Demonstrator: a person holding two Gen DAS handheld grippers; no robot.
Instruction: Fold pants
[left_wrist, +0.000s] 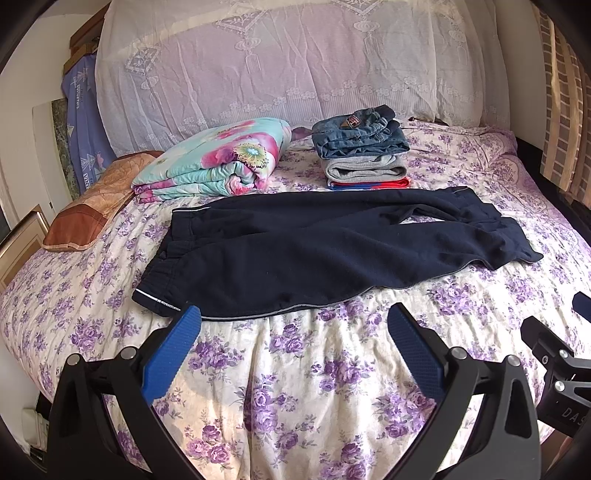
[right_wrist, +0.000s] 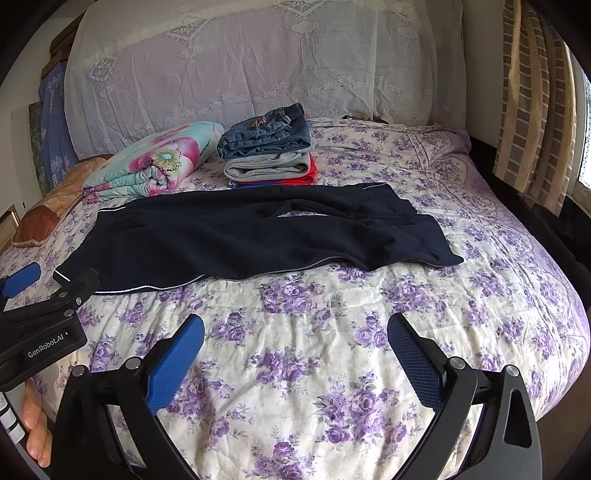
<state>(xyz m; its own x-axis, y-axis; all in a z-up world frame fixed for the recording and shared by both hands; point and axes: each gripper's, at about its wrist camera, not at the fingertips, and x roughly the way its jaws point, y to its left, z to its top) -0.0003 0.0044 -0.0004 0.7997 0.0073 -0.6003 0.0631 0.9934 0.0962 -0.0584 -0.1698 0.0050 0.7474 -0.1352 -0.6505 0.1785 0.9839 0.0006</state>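
Observation:
Dark navy pants (left_wrist: 314, 251) lie spread flat across the bed, waistband to the left, leg cuffs to the right; they also show in the right wrist view (right_wrist: 251, 236). My left gripper (left_wrist: 293, 314) is open and empty, hovering just in front of the pants' near edge by the waistband side. My right gripper (right_wrist: 295, 325) is open and empty, over bare bedspread in front of the pants' legs. The left gripper also shows at the left edge of the right wrist view (right_wrist: 51, 284).
A floral bedspread (left_wrist: 295, 387) covers the bed. Behind the pants sits a stack of folded clothes (left_wrist: 362, 151) with jeans on top, a folded floral quilt (left_wrist: 221, 162) and a brown pillow (left_wrist: 92, 206). A lace-covered headboard (left_wrist: 277, 66) stands behind. Curtains (right_wrist: 532, 110) hang at right.

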